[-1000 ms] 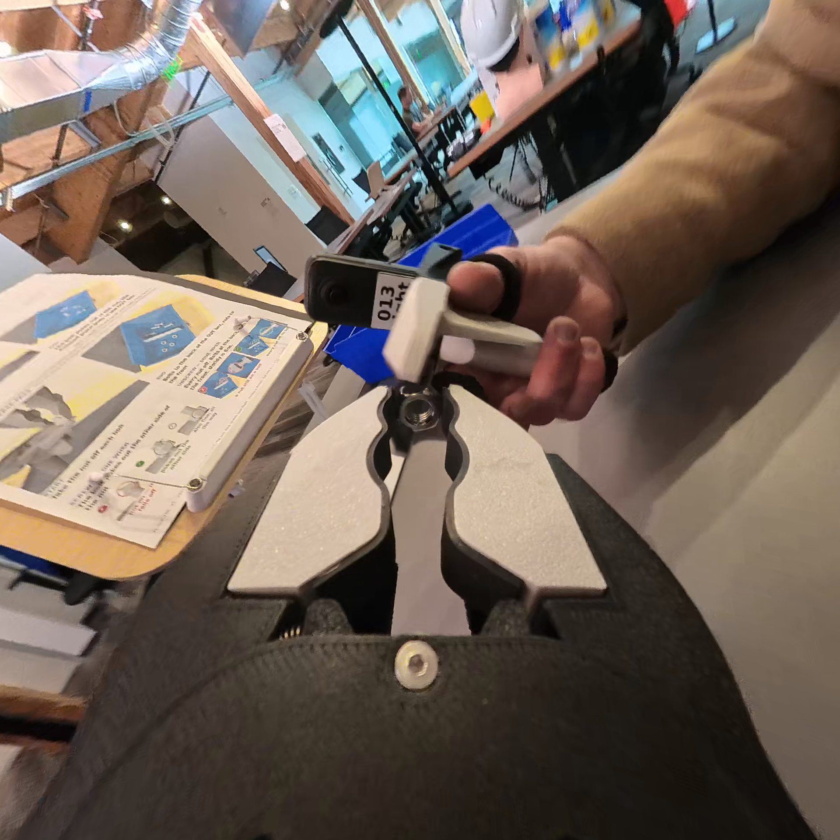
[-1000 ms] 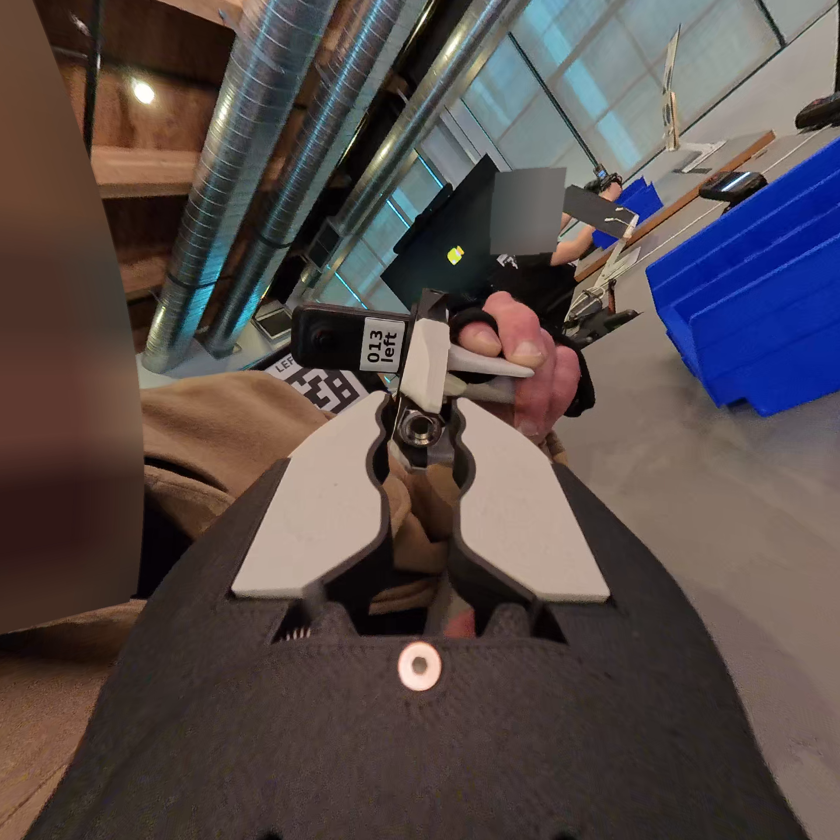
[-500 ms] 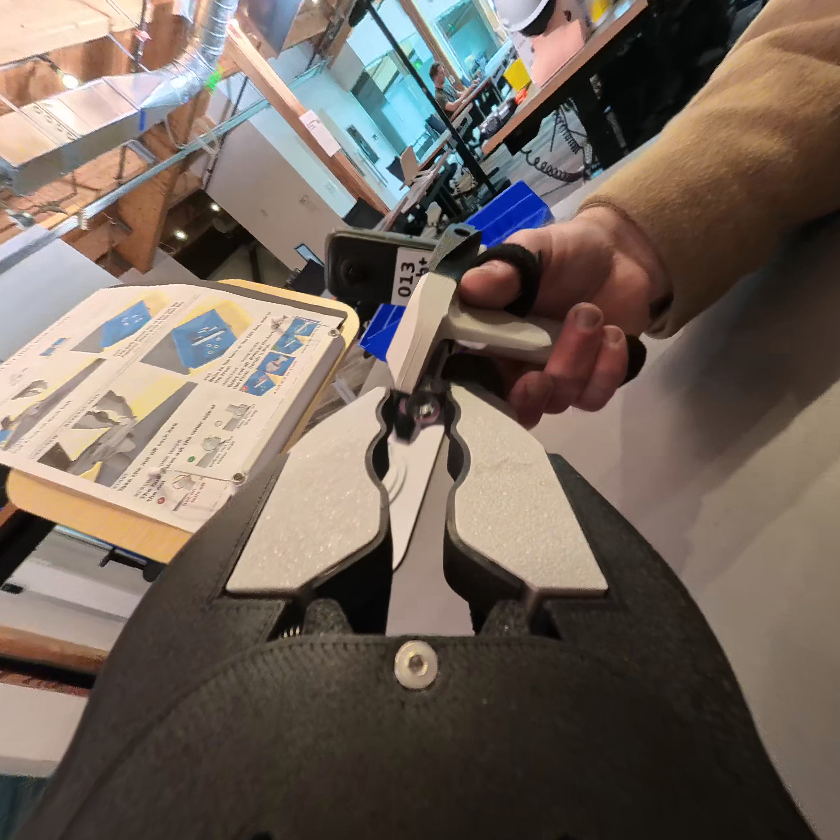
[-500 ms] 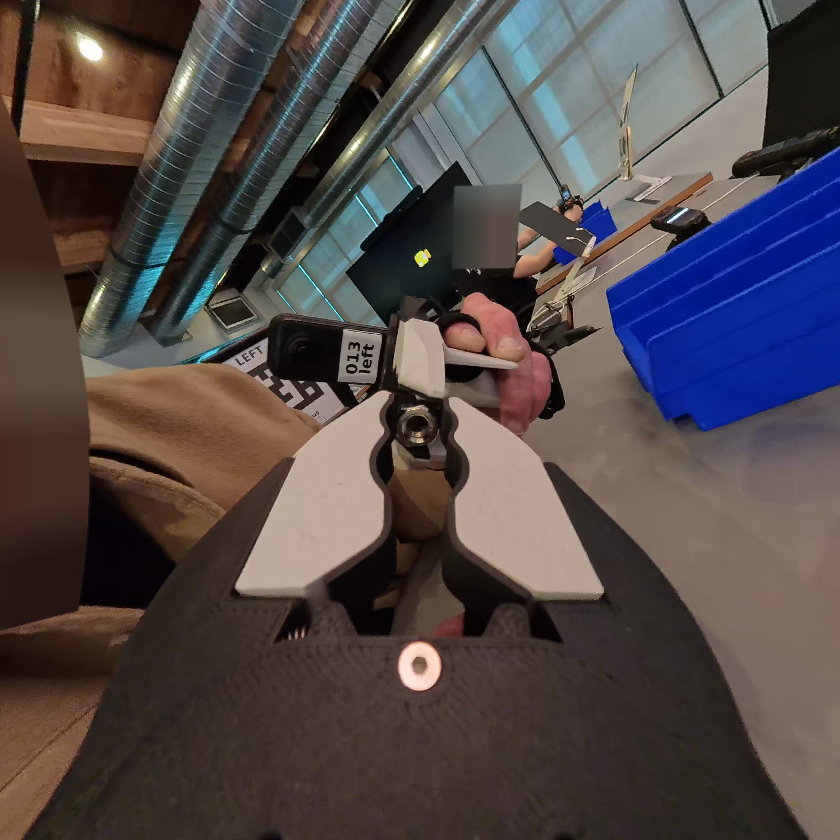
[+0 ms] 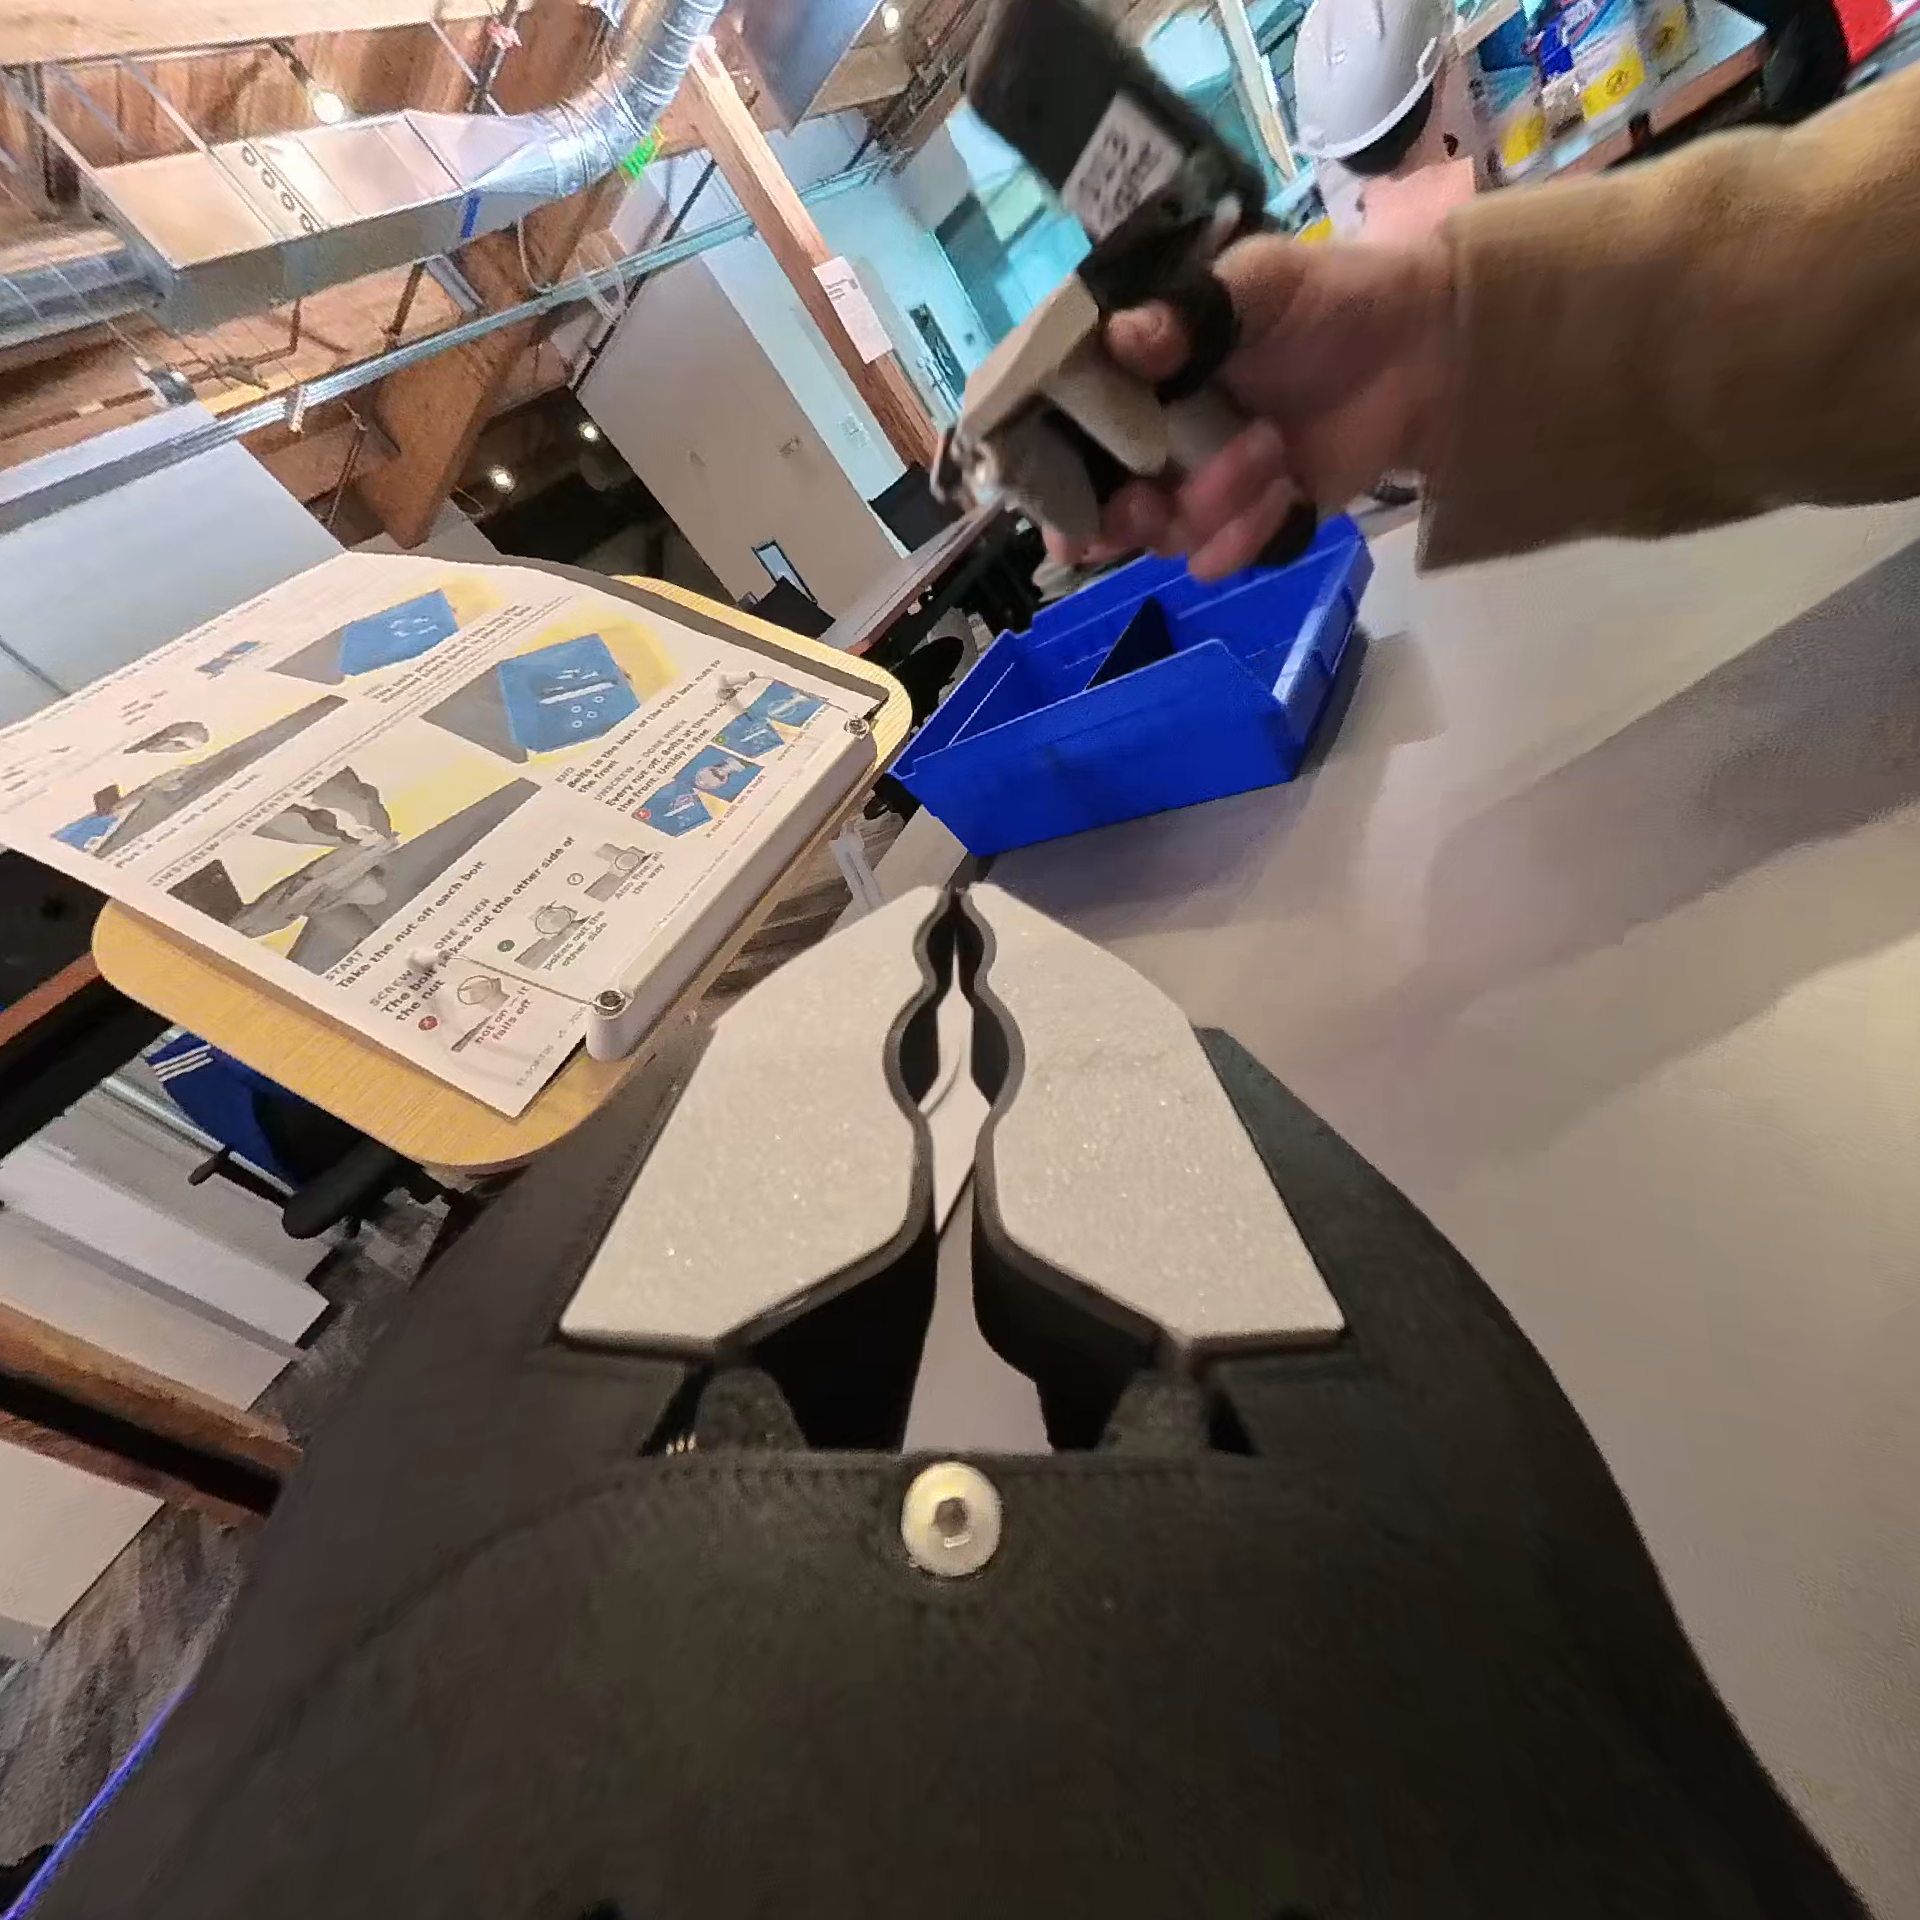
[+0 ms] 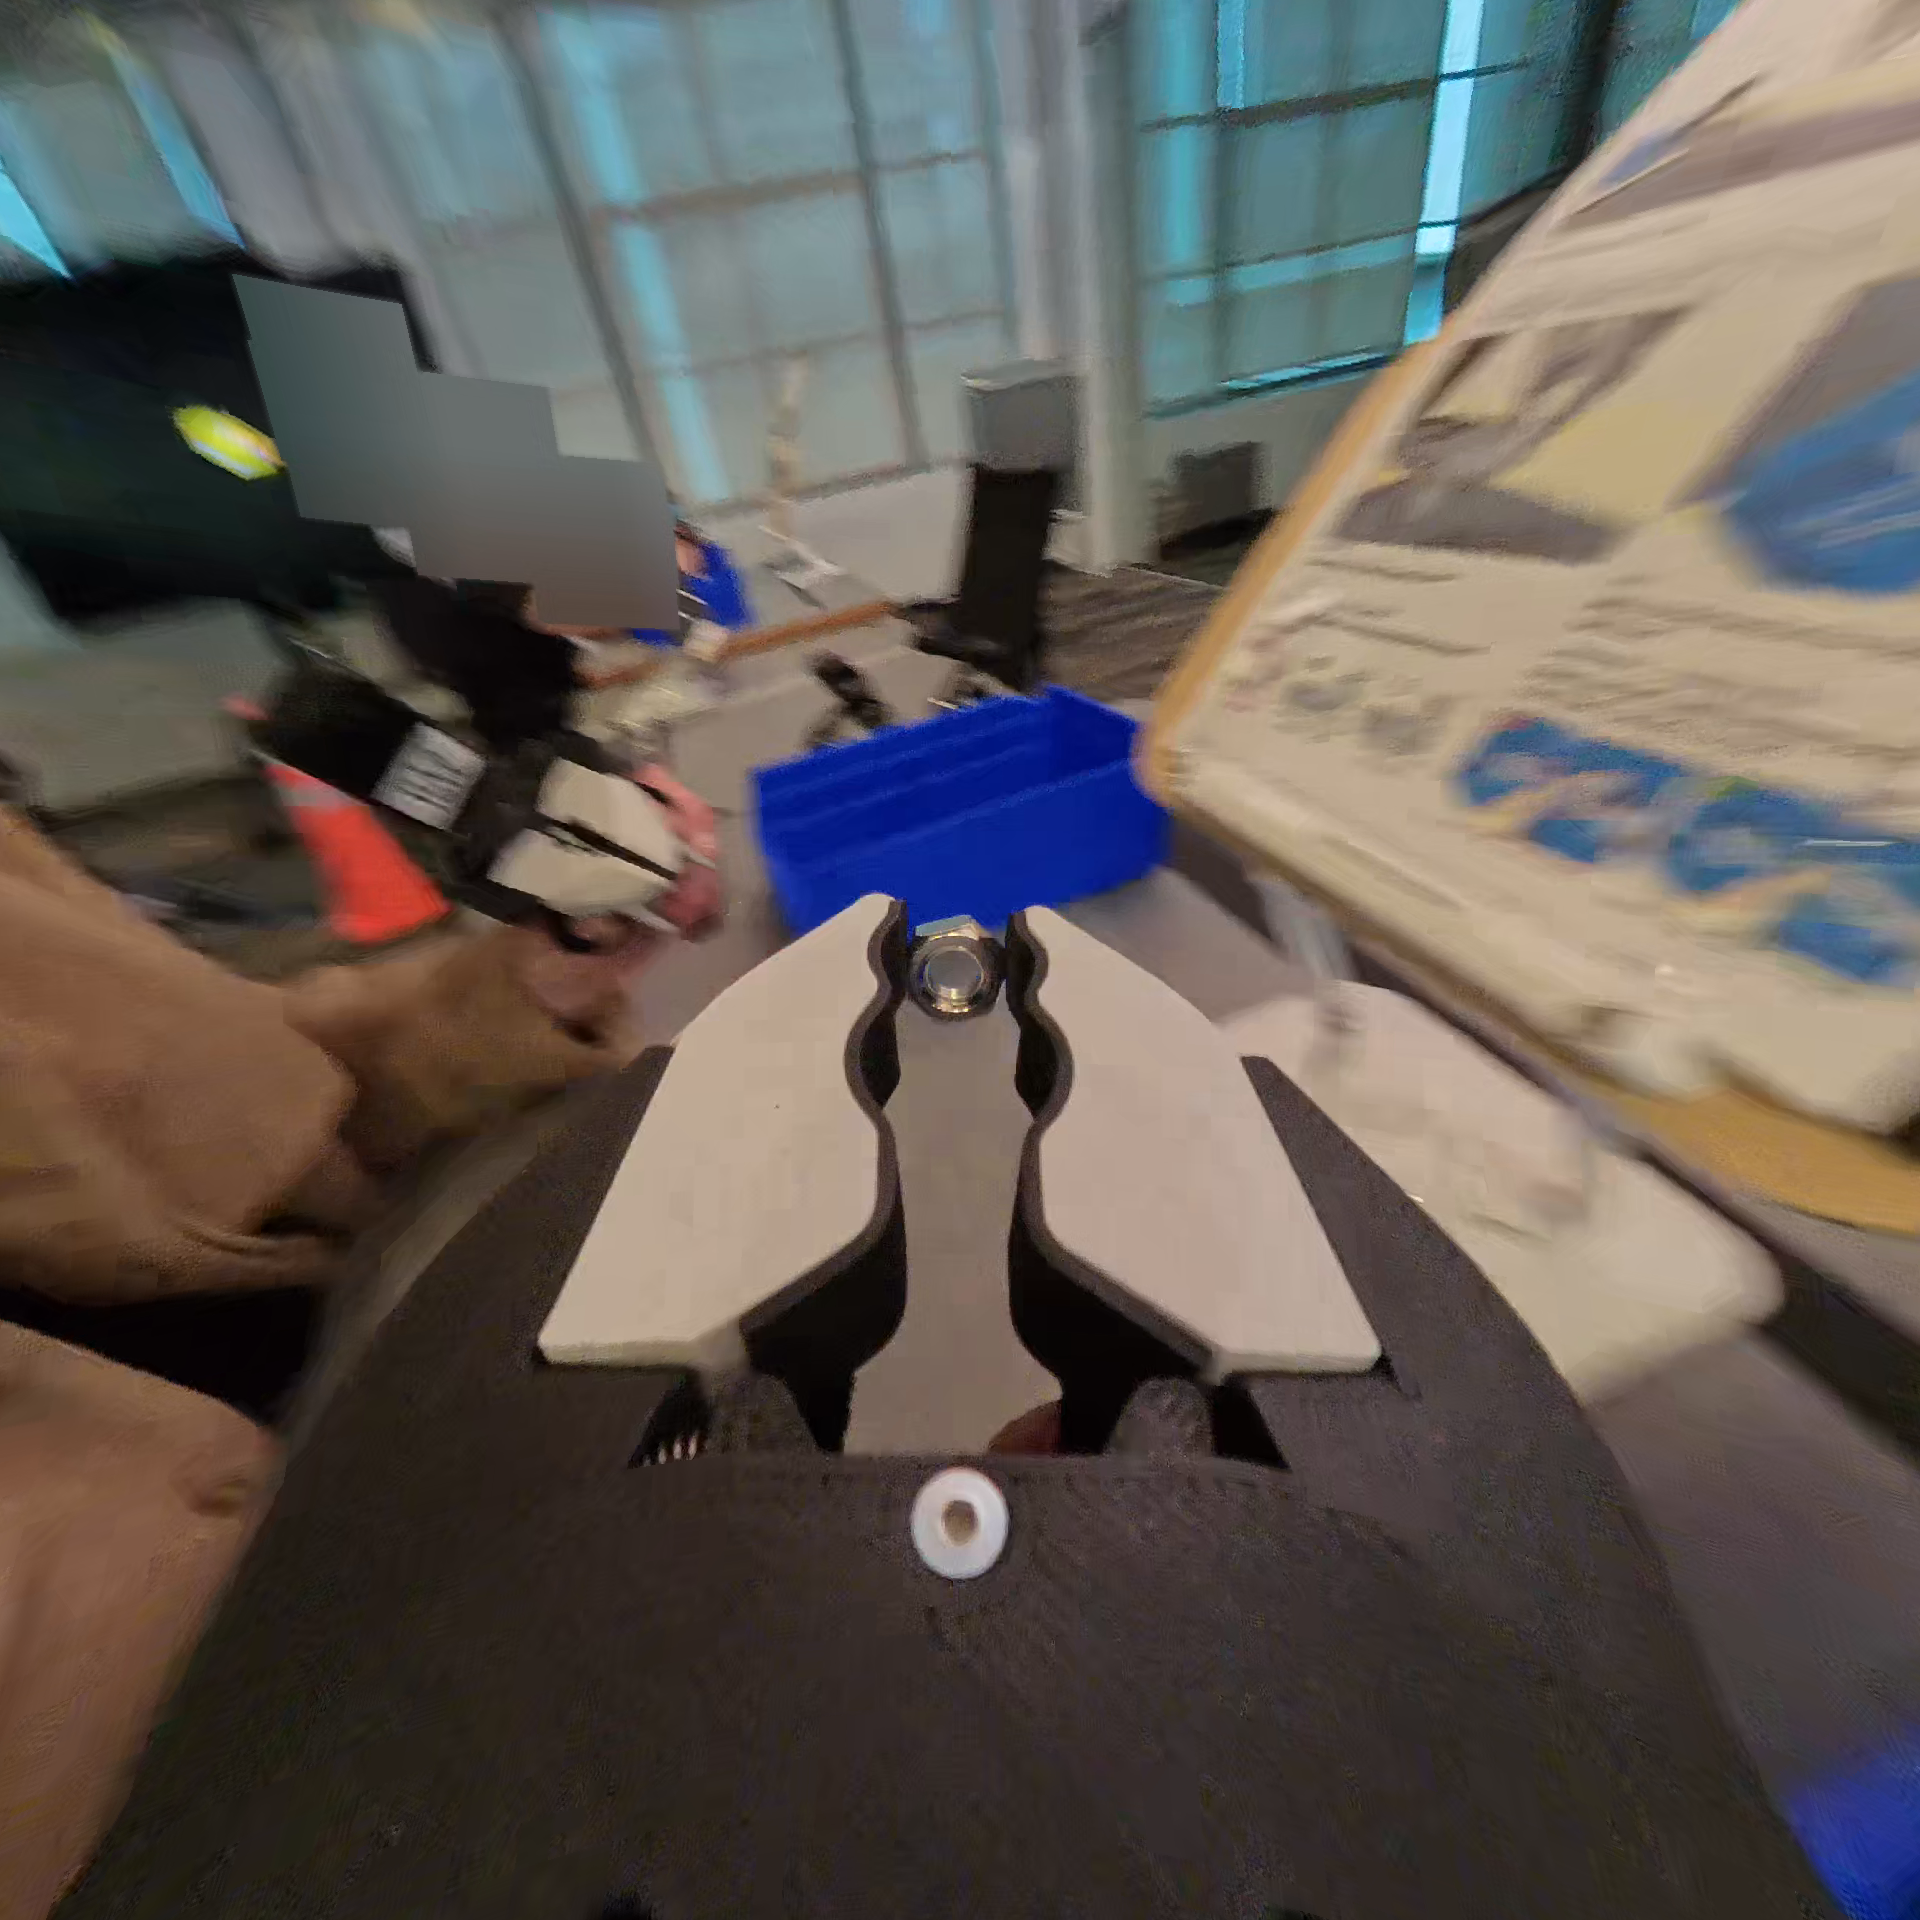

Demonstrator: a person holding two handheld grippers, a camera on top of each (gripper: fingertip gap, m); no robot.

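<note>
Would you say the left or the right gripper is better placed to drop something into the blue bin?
Right, probably: the right gripper is shut on a metal nut with the blue bin just ahead. The left gripper is shut with nothing in it.

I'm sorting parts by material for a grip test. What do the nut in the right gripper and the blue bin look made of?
The nut, clamped near the tips of the right gripper, looks like bare metal, probably steel: silvery, glossy, with bright highlights on its hex faces. The blue bin looks like moulded plastic: uniform saturated colour, smooth semi-gloss walls, thin dividers. Neither can be confirmed by sight alone.
</note>
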